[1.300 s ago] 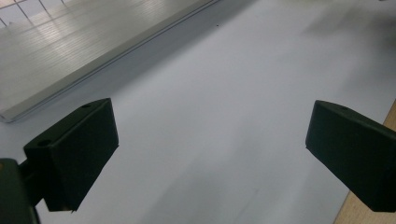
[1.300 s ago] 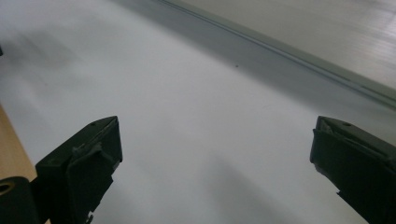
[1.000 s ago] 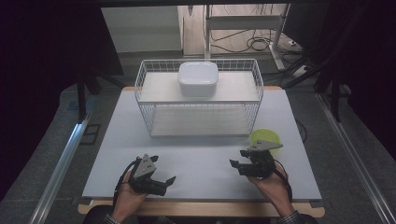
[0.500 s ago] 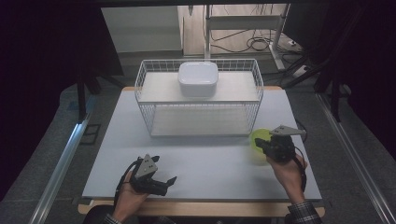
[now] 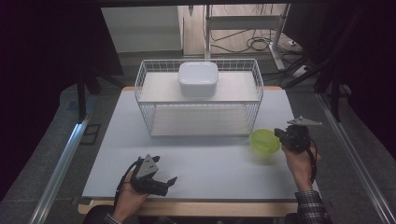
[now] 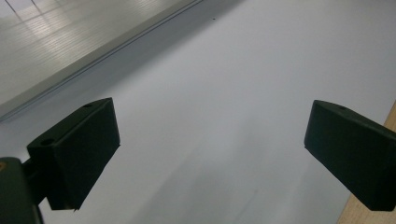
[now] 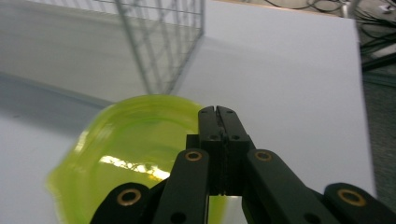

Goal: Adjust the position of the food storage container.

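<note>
A translucent lime-green bowl (image 5: 264, 140) sits at the right of the white table (image 5: 210, 158), just in front of the wire basket's right corner. My right gripper (image 5: 281, 136) is at the bowl's right side, its jaws pressed together at the rim. In the right gripper view these jaws (image 7: 217, 111) meet over the far edge of the blurred bowl (image 7: 126, 154). My left gripper (image 5: 167, 185) rests near the table's front edge at the left. Its two black jaws (image 6: 210, 154) stand wide apart over bare tabletop.
A white wire basket (image 5: 201, 127) stands across the back middle of the table, with a white lidded square container (image 5: 198, 78) on its top shelf. The table's wooden front edge (image 6: 391, 114) lies close to the left gripper. Cables trail on the floor behind.
The right hand has swung from the front left of the bowl to its right side and away from the person. The bowl has stayed about where it was. The left hand has not moved.
</note>
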Demonstrator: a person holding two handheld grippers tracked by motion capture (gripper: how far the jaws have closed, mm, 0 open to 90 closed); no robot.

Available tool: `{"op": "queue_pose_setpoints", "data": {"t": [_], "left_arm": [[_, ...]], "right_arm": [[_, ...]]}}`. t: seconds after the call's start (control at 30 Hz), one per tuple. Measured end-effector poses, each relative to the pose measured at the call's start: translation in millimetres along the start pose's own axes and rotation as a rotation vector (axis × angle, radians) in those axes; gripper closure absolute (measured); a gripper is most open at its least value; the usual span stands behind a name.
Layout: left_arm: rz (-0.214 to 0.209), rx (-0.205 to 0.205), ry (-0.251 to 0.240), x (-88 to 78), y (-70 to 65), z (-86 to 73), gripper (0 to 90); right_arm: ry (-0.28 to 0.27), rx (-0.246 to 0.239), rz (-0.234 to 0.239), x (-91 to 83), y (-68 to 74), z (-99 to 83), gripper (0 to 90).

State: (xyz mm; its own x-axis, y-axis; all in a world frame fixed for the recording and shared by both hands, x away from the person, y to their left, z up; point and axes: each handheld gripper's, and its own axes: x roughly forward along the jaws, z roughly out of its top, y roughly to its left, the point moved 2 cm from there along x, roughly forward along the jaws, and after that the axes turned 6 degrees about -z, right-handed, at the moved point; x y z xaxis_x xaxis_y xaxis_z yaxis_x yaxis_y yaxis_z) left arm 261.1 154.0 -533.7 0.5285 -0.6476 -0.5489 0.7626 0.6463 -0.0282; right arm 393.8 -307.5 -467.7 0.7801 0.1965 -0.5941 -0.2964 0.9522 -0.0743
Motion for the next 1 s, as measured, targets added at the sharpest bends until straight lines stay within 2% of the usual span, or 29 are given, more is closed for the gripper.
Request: {"op": "queue_pose_setpoints", "data": {"t": [0.2, 0.33, 0.67, 1.0], "left_arm": [[0.002, 0.002, 0.006, 1.1, 0.0, -0.2, 3.1], [0.005, 0.004, 0.009, 1.3, -0.1, -0.2, 3.1], [0.004, 0.015, 0.016, 1.5, -1.1, -0.4, 3.3], [0.007, 0.025, 0.026, 2.8, -2.4, -0.3, 3.5]], "right_arm": [[0.015, 0.024, -0.050, 11.4, -19.8, -0.9, 90.0], [0.047, 0.023, -0.047, 21.2, -23.2, -5.2, 90.0], [0.092, 0.019, -0.006, 25.7, -17.7, -11.8, 90.0], [0.103, 0.010, 0.040, 23.0, -5.5, -13.6, 89.9]]}}
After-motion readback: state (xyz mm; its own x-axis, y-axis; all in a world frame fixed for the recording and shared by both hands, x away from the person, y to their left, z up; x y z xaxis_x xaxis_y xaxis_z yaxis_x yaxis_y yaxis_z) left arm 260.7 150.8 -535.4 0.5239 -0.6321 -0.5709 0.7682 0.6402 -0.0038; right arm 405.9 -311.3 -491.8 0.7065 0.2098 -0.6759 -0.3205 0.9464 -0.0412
